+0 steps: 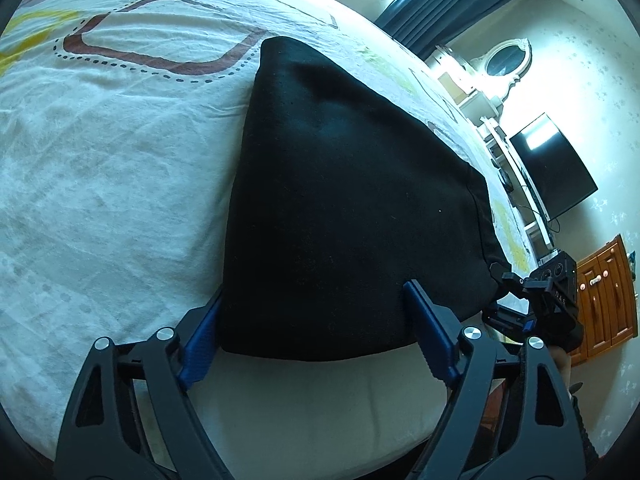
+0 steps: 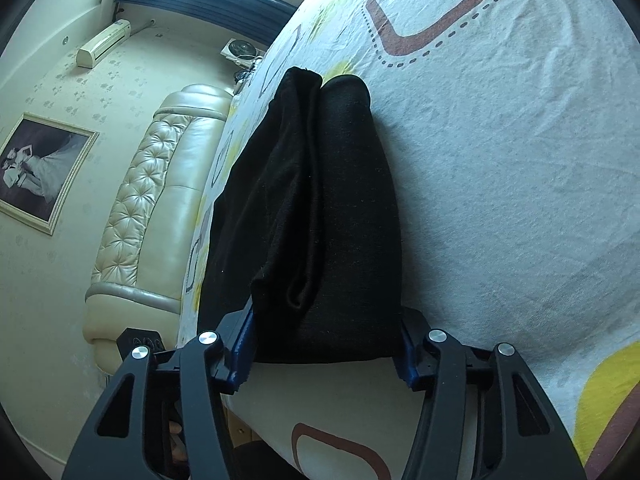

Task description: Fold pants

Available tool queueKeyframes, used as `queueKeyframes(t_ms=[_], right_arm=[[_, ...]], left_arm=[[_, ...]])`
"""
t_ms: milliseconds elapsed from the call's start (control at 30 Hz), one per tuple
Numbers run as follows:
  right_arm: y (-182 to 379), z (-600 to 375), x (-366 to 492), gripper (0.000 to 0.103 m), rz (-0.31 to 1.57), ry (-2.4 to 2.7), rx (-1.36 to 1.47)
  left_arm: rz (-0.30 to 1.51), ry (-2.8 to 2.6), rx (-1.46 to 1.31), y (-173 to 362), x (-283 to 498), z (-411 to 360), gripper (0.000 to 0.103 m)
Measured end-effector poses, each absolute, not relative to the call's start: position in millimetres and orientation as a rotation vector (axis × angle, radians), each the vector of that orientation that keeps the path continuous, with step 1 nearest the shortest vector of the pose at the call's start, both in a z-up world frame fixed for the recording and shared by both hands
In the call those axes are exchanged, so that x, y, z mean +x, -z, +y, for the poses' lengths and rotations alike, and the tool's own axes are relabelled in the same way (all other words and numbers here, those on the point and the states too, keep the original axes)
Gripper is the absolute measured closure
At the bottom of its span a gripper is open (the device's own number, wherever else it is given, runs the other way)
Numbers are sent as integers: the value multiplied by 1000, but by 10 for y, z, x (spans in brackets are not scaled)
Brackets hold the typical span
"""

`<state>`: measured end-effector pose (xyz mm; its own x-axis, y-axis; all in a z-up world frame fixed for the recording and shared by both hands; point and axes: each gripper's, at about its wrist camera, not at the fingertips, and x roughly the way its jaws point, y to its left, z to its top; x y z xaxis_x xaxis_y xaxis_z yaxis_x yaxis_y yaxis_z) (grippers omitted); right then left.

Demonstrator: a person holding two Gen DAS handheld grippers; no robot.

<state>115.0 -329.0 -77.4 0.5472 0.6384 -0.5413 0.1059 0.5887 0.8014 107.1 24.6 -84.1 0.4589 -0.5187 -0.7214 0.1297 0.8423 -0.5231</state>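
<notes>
The black pants (image 1: 344,200) lie folded into a compact stack on the patterned bed sheet (image 1: 112,152), near the bed's edge. My left gripper (image 1: 316,320) is open, with its blue pads on either side of the near edge of the pants. The right gripper (image 1: 520,292) shows at the pants' right corner in the left wrist view. In the right wrist view the pants (image 2: 320,220) show two layers with a fold line between them. My right gripper (image 2: 326,340) is open, its jaws straddling the near end of the stack.
A padded cream headboard (image 2: 160,200) runs along the bed's left side in the right wrist view. A dark monitor (image 1: 556,168), white shelves and a wooden cabinet (image 1: 608,292) stand beyond the bed. Open sheet lies left of the pants.
</notes>
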Motion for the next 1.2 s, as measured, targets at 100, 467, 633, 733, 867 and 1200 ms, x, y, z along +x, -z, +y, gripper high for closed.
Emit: queueKeyframes(t_ms=[100,467,633,733,867,1200], right_arm=[[770,-3282,1140,51,955,-369,916],[731,-3304,1091,60,936,-366,946],[740,-3376,1058,62,932,-374,951],[719,-3393,1042,63,932,-379,950],[689,-3408,1027,64,933,-385,951],[659,-3414,967,64,946,-392,945]], left_arm=[[1011,410,-393,817,1039,218,30],[996,417,-348,717,1004,162,51],[1003,428,-358,697,1018,199,56],[1005,431,-363,688,1013,216,57],[1008,433,-371,675,995,257,58],[1022,438,-379,675,952,319,58]])
